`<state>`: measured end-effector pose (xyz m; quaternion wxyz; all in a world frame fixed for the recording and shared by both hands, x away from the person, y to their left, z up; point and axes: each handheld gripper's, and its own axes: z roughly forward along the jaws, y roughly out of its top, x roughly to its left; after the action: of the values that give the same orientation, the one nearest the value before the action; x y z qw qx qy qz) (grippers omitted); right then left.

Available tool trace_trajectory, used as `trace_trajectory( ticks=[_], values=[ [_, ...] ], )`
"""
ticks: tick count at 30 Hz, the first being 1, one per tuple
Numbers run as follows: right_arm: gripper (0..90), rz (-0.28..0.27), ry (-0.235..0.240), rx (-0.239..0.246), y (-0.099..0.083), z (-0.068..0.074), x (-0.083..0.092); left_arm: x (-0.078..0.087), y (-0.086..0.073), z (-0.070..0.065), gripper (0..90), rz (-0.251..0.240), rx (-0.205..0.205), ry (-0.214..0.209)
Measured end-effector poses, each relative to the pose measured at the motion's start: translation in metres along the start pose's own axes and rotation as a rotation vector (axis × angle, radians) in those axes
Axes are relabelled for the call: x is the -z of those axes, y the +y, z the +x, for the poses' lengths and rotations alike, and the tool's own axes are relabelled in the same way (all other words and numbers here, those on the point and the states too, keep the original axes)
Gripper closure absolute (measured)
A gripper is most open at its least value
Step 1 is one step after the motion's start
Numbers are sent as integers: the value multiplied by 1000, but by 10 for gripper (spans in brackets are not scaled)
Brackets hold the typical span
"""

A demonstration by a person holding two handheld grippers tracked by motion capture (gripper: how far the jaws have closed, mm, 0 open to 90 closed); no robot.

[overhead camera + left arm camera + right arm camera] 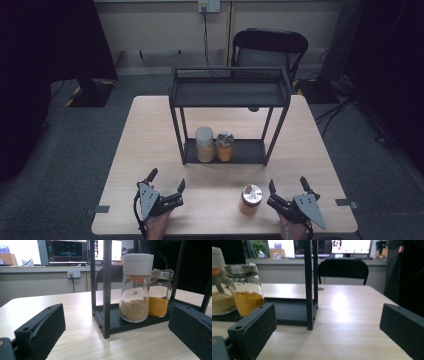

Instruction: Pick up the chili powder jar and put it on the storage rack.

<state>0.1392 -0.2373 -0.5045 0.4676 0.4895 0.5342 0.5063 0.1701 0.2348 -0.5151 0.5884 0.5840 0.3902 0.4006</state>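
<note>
We can read no brand, label or writing on any jar; the text on the 2 far monitors in the left gripper view is too small to make out. We count 3 jars, 1 rack, 1 table, 1 chair and 2 grippers. The loose jar (251, 198), a squat glass one with a shiny round metal lid and orange contents, stands on the pale wood-grain table (150, 150) near its front edge, just left of the right gripper (288, 190) and apart from it. The right gripper rests at the front right with its 2 black blocky jaws spread wide, holding nothing; the left gripper (166, 181) rests at the front left, likewise spread and empty. The black metal rack (230, 92) has 2 flat shelves on thin square posts. On its bottom shelf stand 2 glass jars side by side: a taller white-capped jar (136, 287) of tan powder with a smooth cylindrical lid, and a shorter yellow-powder jar (160, 296) with a clear faceted lid. A black folding chair (270, 47) sits behind the table.
</note>
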Motion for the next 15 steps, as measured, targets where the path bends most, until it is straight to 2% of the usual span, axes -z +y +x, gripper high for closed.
trace_trajectory(
  ticks=[4, 6, 10, 12, 15],
  values=[
    [0, 25, -1, -15, 5, -1, -2, 0, 0, 0, 3, 1, 1, -1],
    [0, 35, 13, -23, 8, -5, -2, 0, 0, 0, 3, 2, 1, -1],
    [0, 39, 34, -8, 13, -8, -2, 0, 0, 0, 3, 1, 1, -2],
    [0, 39, 48, -20, 16, -10, -1, 0, 0, 0, 3, -1, 1, -2],
    [0, 26, 44, -31, 20, -9, 3, 0, 0, 0, 3, 0, 1, -2]
  ],
)
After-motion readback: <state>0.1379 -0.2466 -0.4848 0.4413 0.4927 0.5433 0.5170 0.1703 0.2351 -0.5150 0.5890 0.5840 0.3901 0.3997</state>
